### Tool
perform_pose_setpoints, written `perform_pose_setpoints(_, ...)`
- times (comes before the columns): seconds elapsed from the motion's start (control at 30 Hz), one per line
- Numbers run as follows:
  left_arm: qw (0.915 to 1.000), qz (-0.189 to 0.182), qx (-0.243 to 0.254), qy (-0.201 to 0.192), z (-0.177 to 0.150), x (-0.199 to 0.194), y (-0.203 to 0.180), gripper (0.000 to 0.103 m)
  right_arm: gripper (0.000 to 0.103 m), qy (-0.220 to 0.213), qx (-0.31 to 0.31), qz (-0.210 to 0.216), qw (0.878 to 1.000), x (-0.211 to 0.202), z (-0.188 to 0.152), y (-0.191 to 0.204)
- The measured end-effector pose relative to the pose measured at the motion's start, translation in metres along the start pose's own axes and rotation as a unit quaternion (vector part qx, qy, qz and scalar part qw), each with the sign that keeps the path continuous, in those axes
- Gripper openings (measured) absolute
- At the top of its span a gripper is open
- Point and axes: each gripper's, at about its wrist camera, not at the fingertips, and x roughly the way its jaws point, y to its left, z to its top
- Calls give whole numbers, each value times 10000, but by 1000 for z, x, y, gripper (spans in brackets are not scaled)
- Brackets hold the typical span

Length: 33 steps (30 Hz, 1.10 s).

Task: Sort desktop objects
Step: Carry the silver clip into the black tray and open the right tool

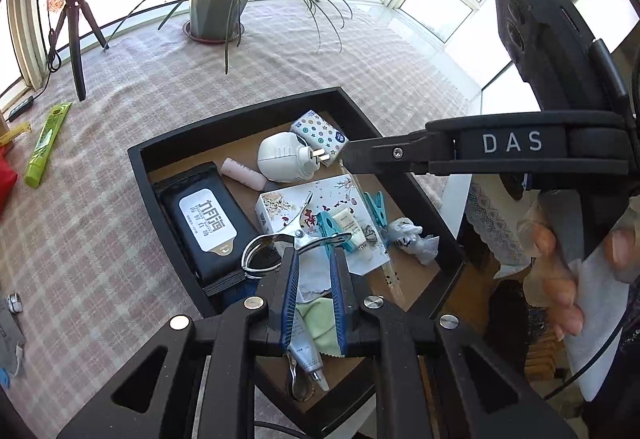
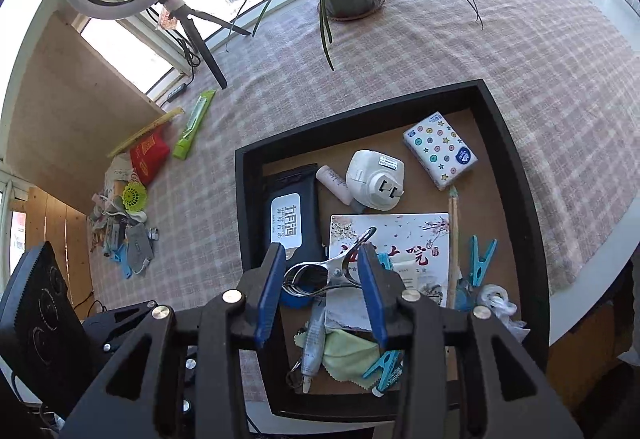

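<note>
Hovering over the black tray (image 2: 532,199), both grippers' fingers gaped around the stiff, slippery metal clip (image 2: 328,271), best pinched mid-body

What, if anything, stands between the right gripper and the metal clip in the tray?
Nothing visible does. The metal clip lies uncovered on top, its tip resting on the printed box, seen between the open fingers of the right gripper. The blue peg lies off to the side.
</note>
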Motion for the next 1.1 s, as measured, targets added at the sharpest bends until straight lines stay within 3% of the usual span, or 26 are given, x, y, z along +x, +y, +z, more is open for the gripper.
perform_pose_setpoints(0.37,9995,307,-94,-53,-19,-15,8,14,47,-94,-75,5,9999,-1,-28,5)
perform_pose_setpoints(0.9,9936,991,-387,-382,-55,-64,60,14,56,-101,-658,190,9976,17,-43,76)
perform_pose_setpoints(1.1,9888,1122,-859,-472,-72,-82,100,14,58,-382,-1197,133,9920,16,-46,117)
